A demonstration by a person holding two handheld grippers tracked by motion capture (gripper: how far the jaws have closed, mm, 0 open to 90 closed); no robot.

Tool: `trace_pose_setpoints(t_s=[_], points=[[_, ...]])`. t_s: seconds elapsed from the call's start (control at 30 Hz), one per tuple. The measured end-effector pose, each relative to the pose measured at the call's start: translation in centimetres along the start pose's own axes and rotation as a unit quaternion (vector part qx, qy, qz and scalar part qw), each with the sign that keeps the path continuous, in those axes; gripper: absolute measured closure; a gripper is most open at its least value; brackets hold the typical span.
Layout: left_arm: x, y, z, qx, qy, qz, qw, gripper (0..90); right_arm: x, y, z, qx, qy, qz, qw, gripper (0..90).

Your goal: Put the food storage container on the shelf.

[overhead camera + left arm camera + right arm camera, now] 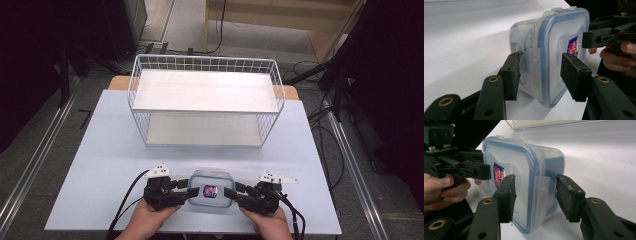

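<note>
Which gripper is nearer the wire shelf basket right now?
Neither clearly. Left gripper and right gripper sit level at opposite ends of the lidded container, both well short of the basket.

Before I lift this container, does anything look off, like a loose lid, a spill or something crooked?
Nothing stands out. The container sits flat on the table, its blue-rimmed lid seated evenly, and no spill shows. The left gripper and right gripper straddle the side latches at opposite ends. The wire rack stands square.
</note>
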State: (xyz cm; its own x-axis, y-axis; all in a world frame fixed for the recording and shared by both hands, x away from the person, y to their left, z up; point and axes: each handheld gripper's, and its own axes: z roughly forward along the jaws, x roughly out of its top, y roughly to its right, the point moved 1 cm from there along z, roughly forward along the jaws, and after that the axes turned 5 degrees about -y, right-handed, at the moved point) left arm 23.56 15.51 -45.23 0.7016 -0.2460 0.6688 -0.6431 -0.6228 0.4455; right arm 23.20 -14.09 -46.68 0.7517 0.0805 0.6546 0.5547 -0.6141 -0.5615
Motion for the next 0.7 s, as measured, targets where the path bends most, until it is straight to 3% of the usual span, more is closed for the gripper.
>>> trace_pose_setpoints(t_s=[0.33,0.7], points=[[0.6,0.8,-0.8,0.009,0.027,0.025,0.9993,51.3,0.6,-0.7,-0.7,-0.003,0.027,-0.027,0.9992,52.1],[1.8,2.0,-1.7,0.024,0.063,0.068,0.9954,51.3,1.6,-1.8,-1.7,-0.017,0.066,-0.072,0.9951,51.2]])
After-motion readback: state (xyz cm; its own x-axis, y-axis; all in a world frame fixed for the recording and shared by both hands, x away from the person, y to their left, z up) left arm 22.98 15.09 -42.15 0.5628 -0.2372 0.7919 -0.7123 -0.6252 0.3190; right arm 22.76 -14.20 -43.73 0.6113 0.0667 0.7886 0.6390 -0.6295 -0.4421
